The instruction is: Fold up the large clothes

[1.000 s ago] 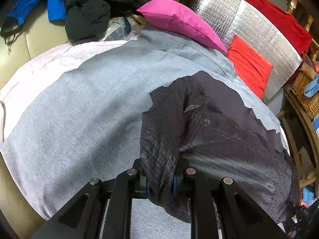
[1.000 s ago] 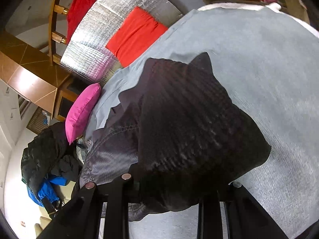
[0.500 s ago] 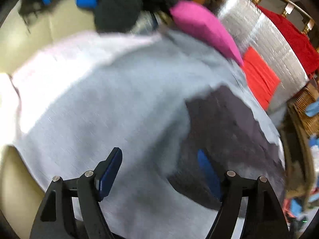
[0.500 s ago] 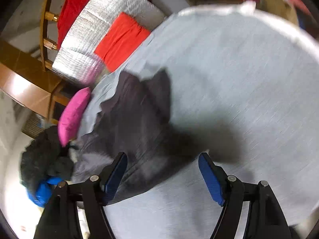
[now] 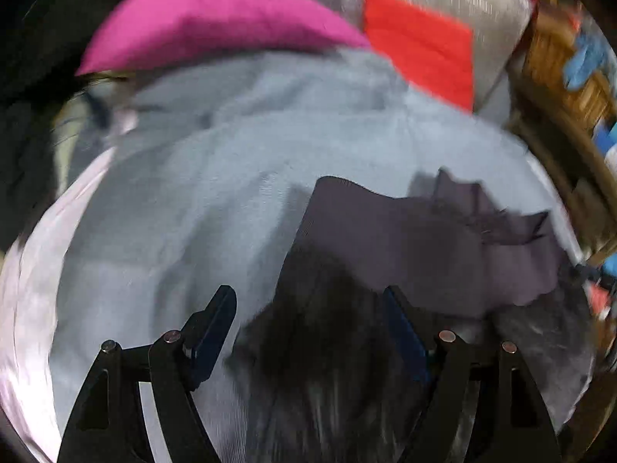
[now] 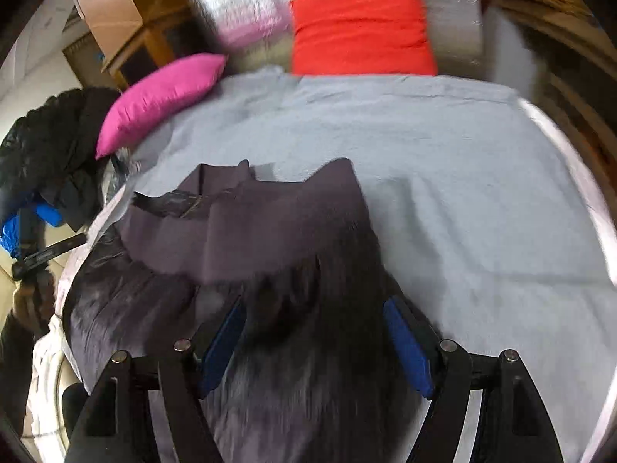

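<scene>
Dark garment (image 6: pixel 270 239) lying on the bed, spread over the grey blanket (image 6: pixel 462 193), partly folded with one flap laid over the rest. Looks purplish-charcoal, top edge jagged with a couple of pointed corners sticking up toward the pillows. In the left wrist view same garment (image 5: pixel 405 239) sits to the right of centre, lower part smeared by motion blur.

Grey blanket covering most of the bed, pale pinkish sheet (image 5: pixel 27 289) peeking out along the edge. Silver quilted padding (image 6: pixel 239 4) propped at the head end, red cushion (image 6: pixel 358 27) leaning against it, pink pillow (image 6: pixel 162 96) just beside on the left. Pile of black clothes (image 6: pixel 50 146) off to the far left with something blue (image 6: pixel 11 235) under it. Wicker basket (image 5: pixel 559 58) off the right side in the left view.

Right hand-held gripper (image 6: pixel 312 335) hanging over the near part of the garment, jaws wide apart after having just been opening, fabric below and between them but pads (image 6: pixel 405 343) not pressing on it. Left hand-held gripper (image 5: pixel 308 332) same deal: jaws spread, just been opening, nothing pinched, one blue pad (image 5: pixel 210 332) over blanket, other over dark cloth.

Everything a bit blurry.
</scene>
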Available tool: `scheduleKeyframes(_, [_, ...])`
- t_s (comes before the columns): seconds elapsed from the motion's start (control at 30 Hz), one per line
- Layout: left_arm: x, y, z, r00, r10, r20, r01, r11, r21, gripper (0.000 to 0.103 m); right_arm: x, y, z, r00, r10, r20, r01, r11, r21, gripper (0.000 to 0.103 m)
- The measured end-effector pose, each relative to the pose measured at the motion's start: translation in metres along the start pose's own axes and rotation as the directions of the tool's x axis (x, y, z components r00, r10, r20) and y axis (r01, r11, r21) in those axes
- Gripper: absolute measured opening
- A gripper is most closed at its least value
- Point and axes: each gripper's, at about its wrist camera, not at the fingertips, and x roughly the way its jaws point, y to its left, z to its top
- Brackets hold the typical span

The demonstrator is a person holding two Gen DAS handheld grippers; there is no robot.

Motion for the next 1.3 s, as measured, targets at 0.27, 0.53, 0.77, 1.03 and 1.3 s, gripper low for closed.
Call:
scheduleKeyframes(0.27, [0.048,-0.024,0.020,0.994,-0.028,-0.102,0.039,0.993,0.113,0.074,0.060,-0.002,0.049,0.998,-0.006,-0.068,0.003,0.998,-0.057,0.077])
scheduleKeyframes(0.53, [0.028,0.004,0.026,1.000,-0.024,0.015,0.024,1.000,0.004,0.019,0.029,-0.009,0.064,1.000,-0.010,0.011,0.010,0.999,-0.034,0.008])
scheduleKeyframes(0.77, [0.073,0.017,0.024,0.997,-0.034,-0.063,0.027,0.994,-0.104,0.019,0.077,-0.060,0.046,0.998,-0.046,-0.037,0.052,0.984,0.170,0.007])
scheduleKeyframes(1.03, [0.072,0.016,0.022,0.999,0.009,-0.043,-0.013,0.996,-0.086,0.020,0.073,-0.076,0.038,0.998,-0.057,0.008,0.053,0.966,0.254,0.007])
scheduleKeyframes(1.3, [0.071,-0.001,0.027,0.988,0.152,-0.014,-0.152,0.988,-0.034,0.043,0.085,-0.063,0.035,0.986,-0.155,-0.054,0.163,0.958,0.236,0.008])
